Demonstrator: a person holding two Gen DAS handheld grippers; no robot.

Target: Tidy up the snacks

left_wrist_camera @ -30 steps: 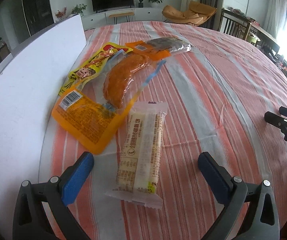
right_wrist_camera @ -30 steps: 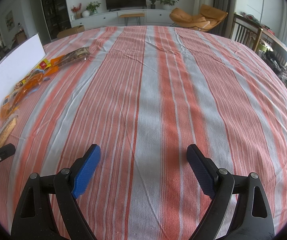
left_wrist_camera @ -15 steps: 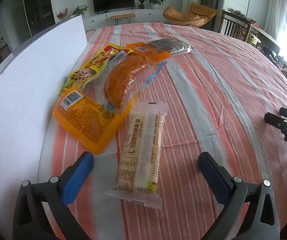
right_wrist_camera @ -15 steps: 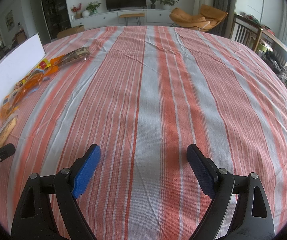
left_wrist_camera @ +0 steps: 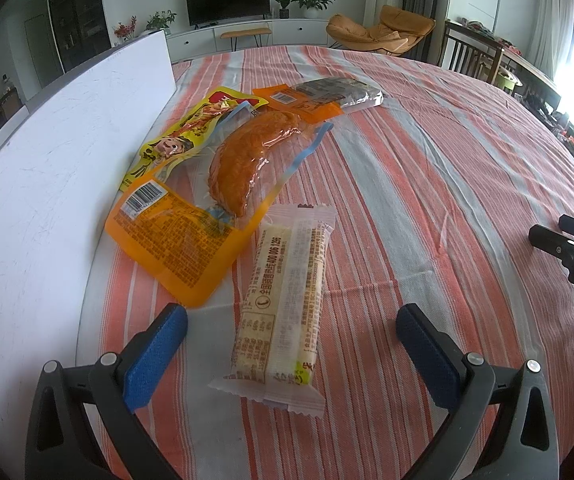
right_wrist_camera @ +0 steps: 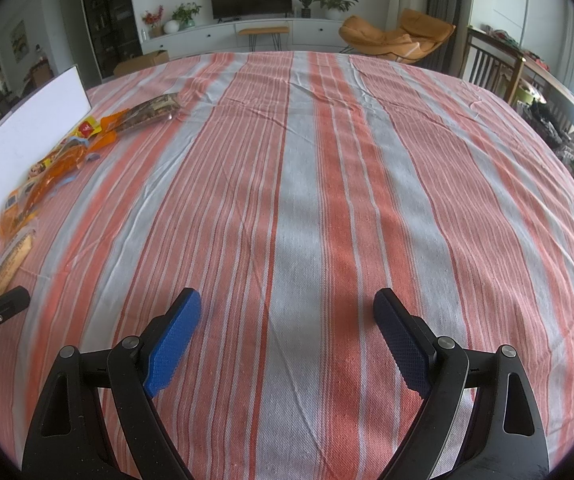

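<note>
Striped orange-and-grey tablecloth (right_wrist_camera: 307,200) fills a living room; left gripper (left_wrist_camera: 291,352) and right gripper (right_wrist_camera: 287,336) fingers spread.

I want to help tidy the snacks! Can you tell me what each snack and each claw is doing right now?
Pale wafer bar: sealed, flat on the cloth, between the left claw's fingers, untouched.
Orange sausage pack: sealed, flat, partly over the yellow pack.
Yellow cartoon pack: sealed, flat, beside the white board.
Dark snack pack: sealed, flat, farthest away.
Left claw: open, empty.
Right claw: open, empty, over bare cloth.
</note>
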